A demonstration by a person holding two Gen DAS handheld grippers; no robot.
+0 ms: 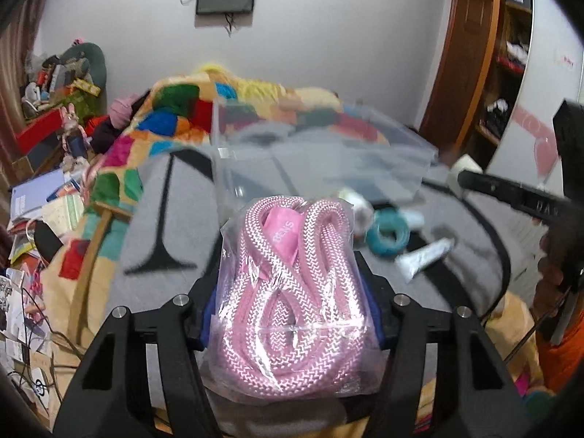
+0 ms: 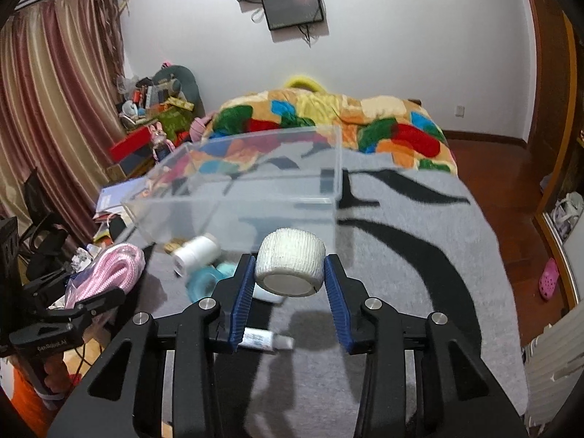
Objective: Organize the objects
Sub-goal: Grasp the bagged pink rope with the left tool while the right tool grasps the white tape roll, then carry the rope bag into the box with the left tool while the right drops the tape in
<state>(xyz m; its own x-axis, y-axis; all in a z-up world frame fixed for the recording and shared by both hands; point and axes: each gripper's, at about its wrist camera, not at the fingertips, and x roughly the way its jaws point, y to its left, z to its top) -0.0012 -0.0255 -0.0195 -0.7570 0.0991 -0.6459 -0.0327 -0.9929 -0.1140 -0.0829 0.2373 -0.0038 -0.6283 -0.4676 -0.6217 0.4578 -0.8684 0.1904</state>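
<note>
Covering the bed, a grey blanket (image 2: pixel 419 255) with black markings carries a clear plastic box (image 2: pixel 255 182), with a patchwork quilt (image 2: pixel 328 116) behind. Just beside the box lie a teal ring (image 1: pixel 387 233) and a small tube (image 1: pixel 423 255). Left gripper (image 1: pixel 292 284) clamps a bagged pink rope (image 1: pixel 288 292); right gripper (image 2: pixel 290 273) clamps a white bandage roll (image 2: pixel 290 262).

Black plastic claw frame (image 2: pixel 47 332), left side of right wrist view: white lettering "GenRobot.AI". Pink tag (image 1: pixel 283 231) inside bagged pink rope: white lettering, unreadable.
</note>
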